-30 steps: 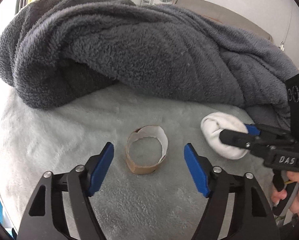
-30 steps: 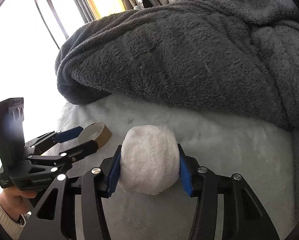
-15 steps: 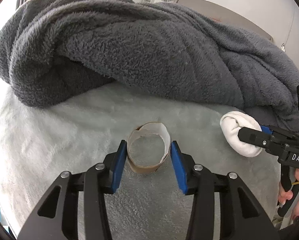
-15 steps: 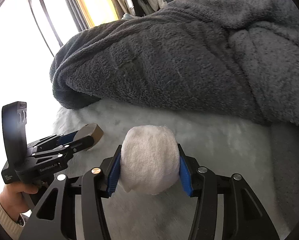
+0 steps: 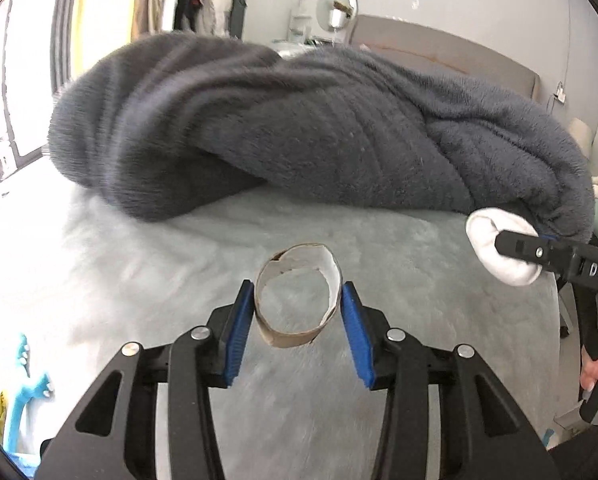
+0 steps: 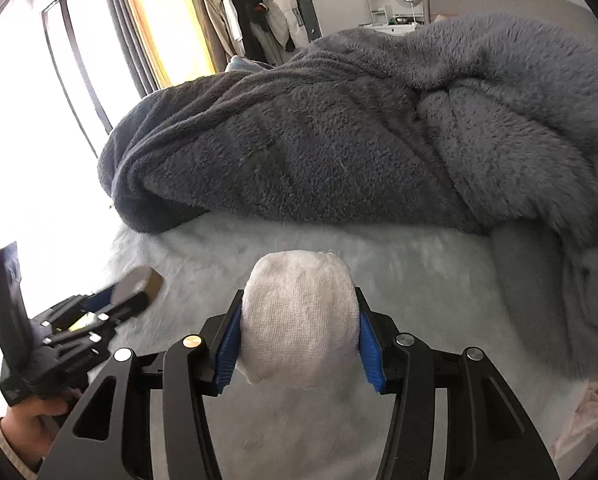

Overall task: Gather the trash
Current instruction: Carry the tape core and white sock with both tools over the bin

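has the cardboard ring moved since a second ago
Yes. The cardboard ring, now clamped in the left gripper, has come up off the pale fuzzy cover; a second ago it lay there between open fingers, below the grey blanket.

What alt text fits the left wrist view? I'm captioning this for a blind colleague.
The left claw grips a cardboard tube ring between its blue pads above a pale fluffy bedspread. At the right edge, the right claw holds a balled white cloth. A rumpled dark grey blanket fills the background.
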Motion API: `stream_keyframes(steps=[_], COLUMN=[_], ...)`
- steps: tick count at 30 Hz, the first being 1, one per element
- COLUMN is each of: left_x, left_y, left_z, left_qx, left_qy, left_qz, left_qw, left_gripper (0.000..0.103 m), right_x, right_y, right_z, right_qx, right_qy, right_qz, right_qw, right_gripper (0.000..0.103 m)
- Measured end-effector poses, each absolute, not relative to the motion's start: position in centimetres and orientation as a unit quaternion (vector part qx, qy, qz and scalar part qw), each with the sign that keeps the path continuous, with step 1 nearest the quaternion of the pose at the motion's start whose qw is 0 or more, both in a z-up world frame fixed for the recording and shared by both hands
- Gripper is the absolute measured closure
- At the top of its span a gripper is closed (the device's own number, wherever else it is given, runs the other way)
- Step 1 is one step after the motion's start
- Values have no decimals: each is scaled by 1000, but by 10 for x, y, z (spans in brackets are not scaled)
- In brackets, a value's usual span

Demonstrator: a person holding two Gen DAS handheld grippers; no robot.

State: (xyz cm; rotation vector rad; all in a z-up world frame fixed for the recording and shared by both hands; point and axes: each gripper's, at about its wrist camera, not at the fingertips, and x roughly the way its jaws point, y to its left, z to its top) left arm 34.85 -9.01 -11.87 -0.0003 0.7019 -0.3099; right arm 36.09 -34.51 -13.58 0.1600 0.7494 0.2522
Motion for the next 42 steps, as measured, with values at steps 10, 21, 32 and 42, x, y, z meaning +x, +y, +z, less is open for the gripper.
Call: stream_keyframes(steps=[10,21,32,42], left_x=[272,222,199,187], left_y=[-47,-4,56,126], left_z=[-109,-102,-123,-153], left_qx=[-15,-18,-27,-71], left_qy=[329,316,363,421], left_qz=[-115,-69,-8,57], left_qw=[937,946,931,903], left_gripper=[56,56,56,56], right_x=[287,243,238,234], right_y=[-326,-282,-203,-124], right_z=[-118,-114,-112,-119], right_qx=[78,70,49,10], right_qy=[324,309,311,325], right_qz=[103,130,196,273], right_qw=[937,940,929,906], right_gripper=[51,51,51,51])
